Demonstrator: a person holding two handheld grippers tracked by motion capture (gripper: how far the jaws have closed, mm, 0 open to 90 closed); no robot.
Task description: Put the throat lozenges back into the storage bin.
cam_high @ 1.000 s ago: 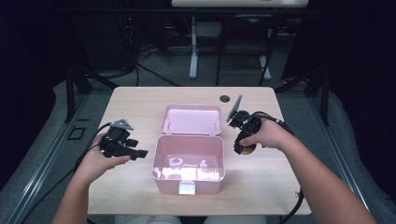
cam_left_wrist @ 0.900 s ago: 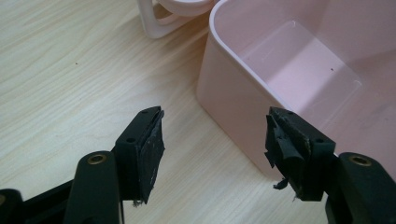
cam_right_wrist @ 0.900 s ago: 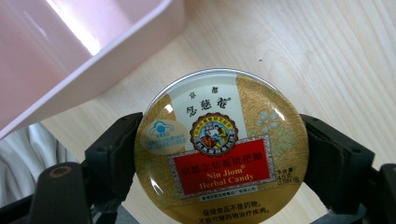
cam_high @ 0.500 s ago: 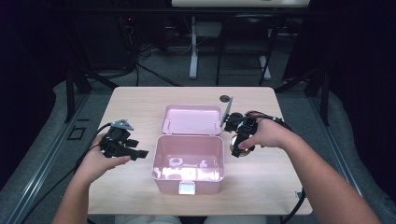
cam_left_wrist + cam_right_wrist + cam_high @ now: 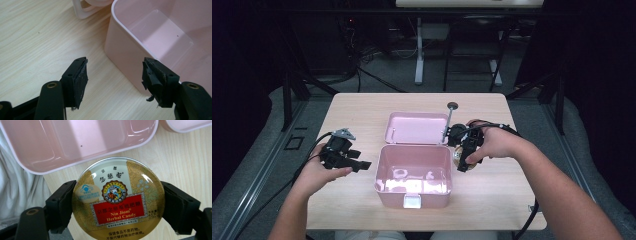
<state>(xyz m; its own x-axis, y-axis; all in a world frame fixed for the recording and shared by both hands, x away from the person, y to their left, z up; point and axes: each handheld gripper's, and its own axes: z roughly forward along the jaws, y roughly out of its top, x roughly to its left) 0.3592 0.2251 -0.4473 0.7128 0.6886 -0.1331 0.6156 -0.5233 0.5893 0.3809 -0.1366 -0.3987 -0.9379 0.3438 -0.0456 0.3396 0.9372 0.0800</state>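
The table (image 5: 37, 37) is pale wood-grain laminate, smooth with a low sheen, its grain running in fine streaks. The box (image 5: 413, 172) is pink plastic, smooth and glossy, with soft highlights along its rim and inner floor; its lid (image 5: 417, 128) has the same finish. The tin (image 5: 118, 200) looks like metal, with a gold printed top that is glossy and catches bright reflections near its upper edge. The left gripper (image 5: 115, 78) is matt black plastic with brass-coloured screw inserts; its jaws carry black rubbery pads, rough and frayed at the edges. The right gripper (image 5: 118, 205) has the same matt black jaws. White creased cloth (image 5: 17, 195) lies beyond the box.
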